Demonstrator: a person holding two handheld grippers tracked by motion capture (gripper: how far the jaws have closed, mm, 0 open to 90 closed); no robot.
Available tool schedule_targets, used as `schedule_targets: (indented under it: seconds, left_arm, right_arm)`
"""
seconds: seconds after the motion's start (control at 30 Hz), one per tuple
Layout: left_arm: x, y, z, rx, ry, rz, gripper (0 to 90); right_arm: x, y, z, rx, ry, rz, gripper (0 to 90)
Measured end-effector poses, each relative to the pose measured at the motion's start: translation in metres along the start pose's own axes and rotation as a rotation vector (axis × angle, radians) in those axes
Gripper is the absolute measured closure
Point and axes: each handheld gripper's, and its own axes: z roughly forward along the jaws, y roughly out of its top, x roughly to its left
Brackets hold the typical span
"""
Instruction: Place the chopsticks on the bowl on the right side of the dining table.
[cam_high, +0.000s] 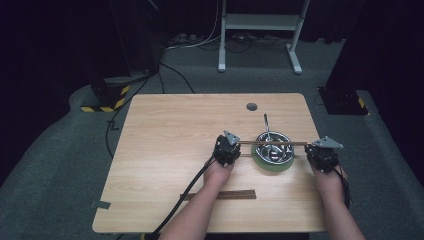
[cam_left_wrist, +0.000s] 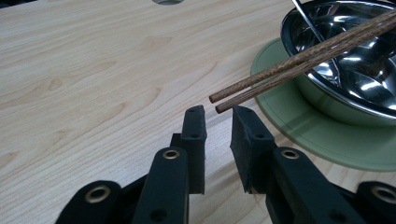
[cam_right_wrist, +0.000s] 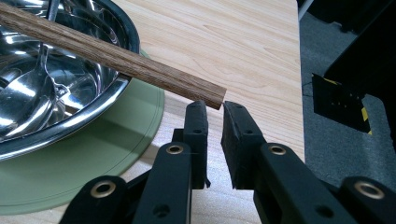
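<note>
A pair of brown wooden chopsticks (cam_high: 272, 143) lies level across the rim of a shiny steel bowl (cam_high: 267, 153). The bowl sits on a round green mat (cam_high: 272, 167) and holds a metal spoon (cam_high: 266, 125). My left gripper (cam_high: 235, 146) is at the chopsticks' left ends. In the left gripper view its jaws (cam_left_wrist: 217, 112) stand almost together with nothing between them, and the two stick ends (cam_left_wrist: 219, 102) sit just past the tips. My right gripper (cam_high: 310, 148) is at the opposite end. Its jaws (cam_right_wrist: 215, 105) are shut, with the chopstick end (cam_right_wrist: 205, 95) just beyond the tips.
A dark wooden strip (cam_high: 225, 195) lies near the table's front edge, between the forearms. A round cable hole (cam_high: 251, 106) is set in the tabletop behind the bowl. The table's right edge (cam_high: 316, 150) runs close to my right gripper. Grey carpet surrounds the table.
</note>
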Motion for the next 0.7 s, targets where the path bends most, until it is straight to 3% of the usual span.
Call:
schedule_targets:
  seconds: [0.47,0.67,0.7]
  left_arm:
    - [0.0012,0.0000,0.0032,-0.006,0.011,-0.006,75.1]
    - [0.0012,-0.0017,0.0031,0.012,0.012,0.016,75.5]
    - [-0.0003,-0.0019,0.0035,0.001,0.012,0.003,76.3]
  right_arm:
    - [-0.0001,0.0005,0.0031,0.002,0.000,-0.003,79.3]
    - [0.0004,0.0005,0.0036,0.000,-0.003,-0.008,79.2]
    - [0.0002,0.0005,0.0034,0.000,-0.001,-0.008,79.1]
